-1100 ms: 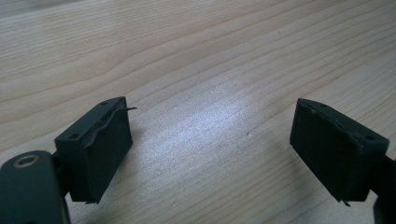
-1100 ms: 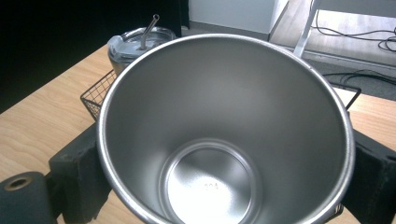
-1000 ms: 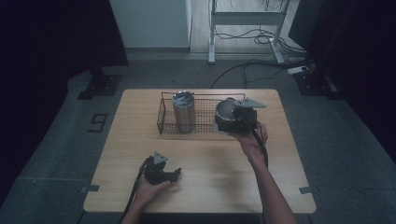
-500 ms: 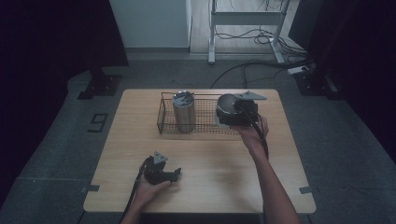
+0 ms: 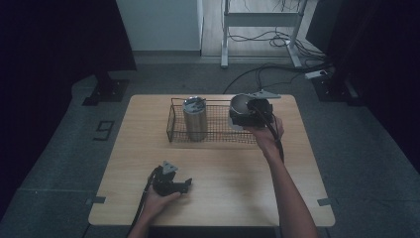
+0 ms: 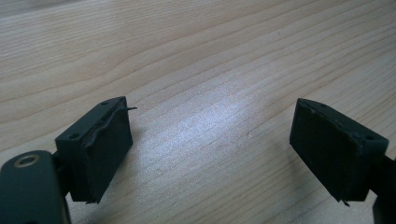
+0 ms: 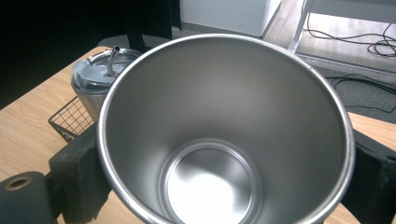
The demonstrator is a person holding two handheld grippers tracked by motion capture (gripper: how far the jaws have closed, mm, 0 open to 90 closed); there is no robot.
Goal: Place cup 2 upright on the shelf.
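Brushed, shiny steel cup (image 7: 224, 140), thin wire basket (image 5: 218, 130), matt pale-grained wooden table (image 6: 196, 70).

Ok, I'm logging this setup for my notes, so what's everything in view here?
Open cup: one, steel, empty, held between the right gripper's jaws above the basket's right end.
Lidded cup: one, steel, upright in the basket's left half, spout on its lid.
Basket: one, dark wire, at the table's back middle.
Table: one, light wood.
Desk frame: one, white, on the floor behind, cables under it.
Stand foot: one, black, floor back left.
Left gripper: black, jaws apart with nothing between, at the front left of the table.
Right gripper: black, clamped on the open cup.
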